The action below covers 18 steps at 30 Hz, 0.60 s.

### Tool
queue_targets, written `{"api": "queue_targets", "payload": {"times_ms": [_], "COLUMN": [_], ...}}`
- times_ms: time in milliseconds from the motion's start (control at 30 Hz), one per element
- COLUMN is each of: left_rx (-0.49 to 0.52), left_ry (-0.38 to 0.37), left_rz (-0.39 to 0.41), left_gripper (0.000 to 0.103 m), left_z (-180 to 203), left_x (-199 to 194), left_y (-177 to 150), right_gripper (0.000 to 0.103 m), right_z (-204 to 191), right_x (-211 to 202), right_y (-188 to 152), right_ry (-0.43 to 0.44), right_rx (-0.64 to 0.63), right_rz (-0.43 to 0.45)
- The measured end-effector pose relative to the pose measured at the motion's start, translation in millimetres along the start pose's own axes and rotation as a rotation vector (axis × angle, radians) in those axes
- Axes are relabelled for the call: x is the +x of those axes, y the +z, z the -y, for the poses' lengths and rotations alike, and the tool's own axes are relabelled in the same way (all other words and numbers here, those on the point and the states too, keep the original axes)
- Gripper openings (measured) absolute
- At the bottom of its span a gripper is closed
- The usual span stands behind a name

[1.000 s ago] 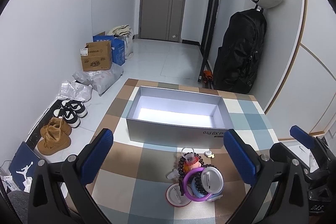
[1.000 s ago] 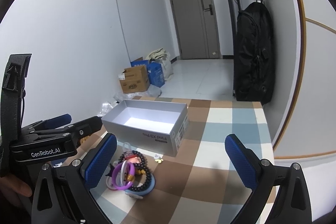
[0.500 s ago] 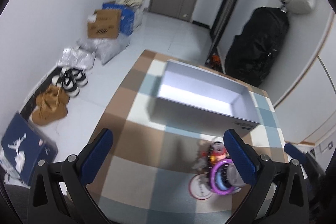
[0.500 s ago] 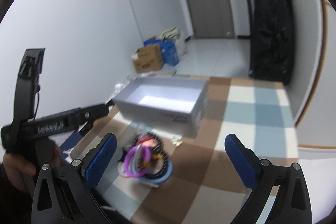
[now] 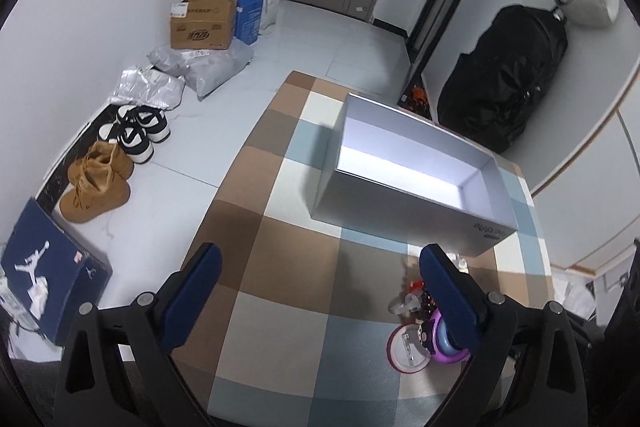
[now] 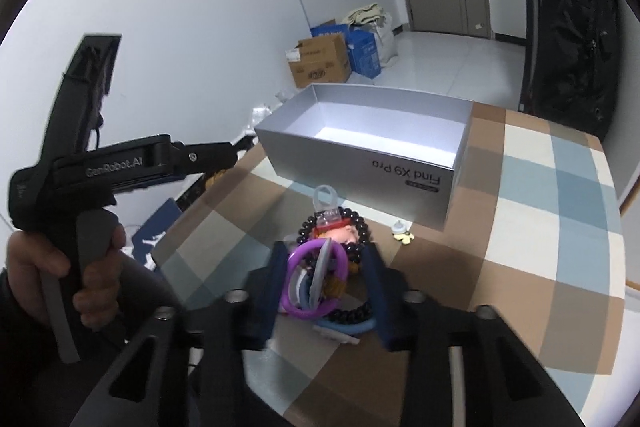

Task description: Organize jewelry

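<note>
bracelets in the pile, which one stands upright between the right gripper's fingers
The purple bangle. It stands on edge between the fingers of the right gripper, whose jaws have just been closing; the black bead bracelet lies flat around it.

A tangled heap of jewelry lies on the checkered counter just before the open grey box: a purple bangle standing on edge, a dark bead bracelet, blue and white rings beneath, and a small gold piece apart.

Wide-spread left hand-held gripper beside jewelry pile
</note>
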State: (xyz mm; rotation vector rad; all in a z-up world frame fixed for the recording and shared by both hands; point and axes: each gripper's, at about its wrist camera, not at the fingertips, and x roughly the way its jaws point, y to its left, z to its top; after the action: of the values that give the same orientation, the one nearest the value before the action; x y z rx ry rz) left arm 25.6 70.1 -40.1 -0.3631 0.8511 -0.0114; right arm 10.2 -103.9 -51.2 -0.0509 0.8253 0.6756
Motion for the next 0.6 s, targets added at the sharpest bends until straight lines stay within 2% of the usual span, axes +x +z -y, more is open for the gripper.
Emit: {"api": "queue_targets", "payload": {"times_ms": [33,100,133,200,367,500,600], "left_rx": [0.006,0.018,0.024,0.03,0.022,0.004,0.015], "left_ry": [-0.012,-0.042,-0.052,-0.076,-0.149,-0.24,-0.26], "left_rz": [-0.002,-0.017,-0.027,-0.047,-0.072,-0.138,-0.186], "left_gripper": [0.096,0.088,0.084,0.082,0.082,0.082,0.082], "left_z": [-1,0,1,3,7,14,19], "left_x": [0,1,2,4,2,7,9], "left_y": [-1,-2,-3,-5,-9,-15,-20], "right_gripper": [0.014,0.007,0.006,0.004,0.004,0.004,0.004], "right_z": [0,0,-1,1,8,15,20], "right_x": [0,1,1,1,-7,-10,-17], "right_y": [0,0,0,1,6,8,11], "right_ry": [0.001,-0.002,-0.006,-0.003,0.007,0.022,0.025], "right_rx": [0.001,-0.003,-0.004,0.002,0.035,0.077,0.098], "right_rz": [-0.001,-0.009,-0.013,-0.013,0.026,0.038,0.068]}}
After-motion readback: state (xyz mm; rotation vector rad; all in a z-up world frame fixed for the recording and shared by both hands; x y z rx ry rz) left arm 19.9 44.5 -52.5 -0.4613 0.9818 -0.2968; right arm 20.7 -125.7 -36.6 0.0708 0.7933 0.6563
